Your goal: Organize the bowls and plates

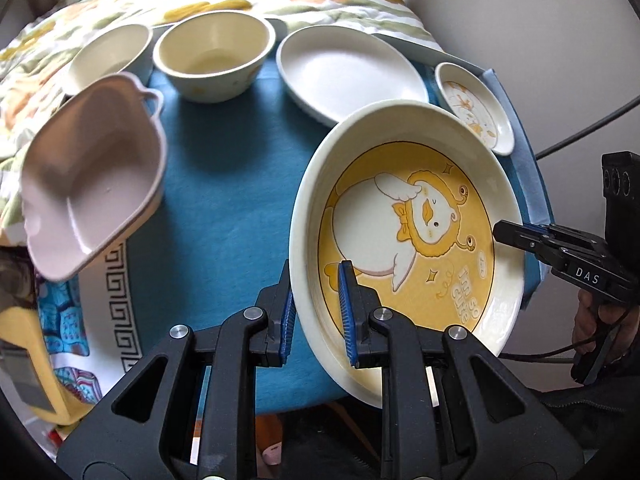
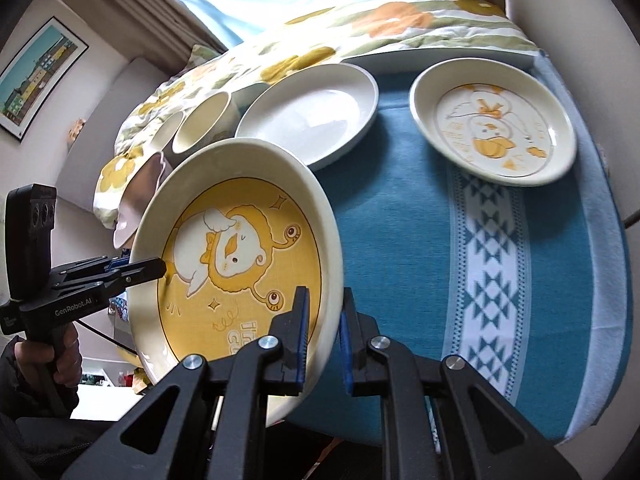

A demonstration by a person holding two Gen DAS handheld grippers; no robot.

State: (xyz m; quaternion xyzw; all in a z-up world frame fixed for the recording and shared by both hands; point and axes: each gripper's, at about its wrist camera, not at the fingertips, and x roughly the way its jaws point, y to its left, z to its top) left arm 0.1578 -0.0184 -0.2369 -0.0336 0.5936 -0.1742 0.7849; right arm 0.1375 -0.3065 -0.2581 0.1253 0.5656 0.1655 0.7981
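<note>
Two claws grip one yellow duck plate (image 1: 408, 240) by opposite rims: the left claw (image 1: 316, 312) pinches its near edge at lower centre of the left view, while the right claw (image 2: 324, 332) clamps the other edge. Tilted, the plate hangs above the blue-clothed table (image 2: 400, 240). Across the upper frame sit a white plate (image 1: 348, 68), small duck saucer (image 1: 476, 108), cream bowl (image 1: 214, 60) and, at left, a pink dish (image 1: 92, 172).

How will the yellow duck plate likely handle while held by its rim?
The yellow duck plate looks glazed and rigid, so probably slippery and breakable. Both the left gripper and right gripper pinch opposite rim edges; it seems fairly heavy.
</note>
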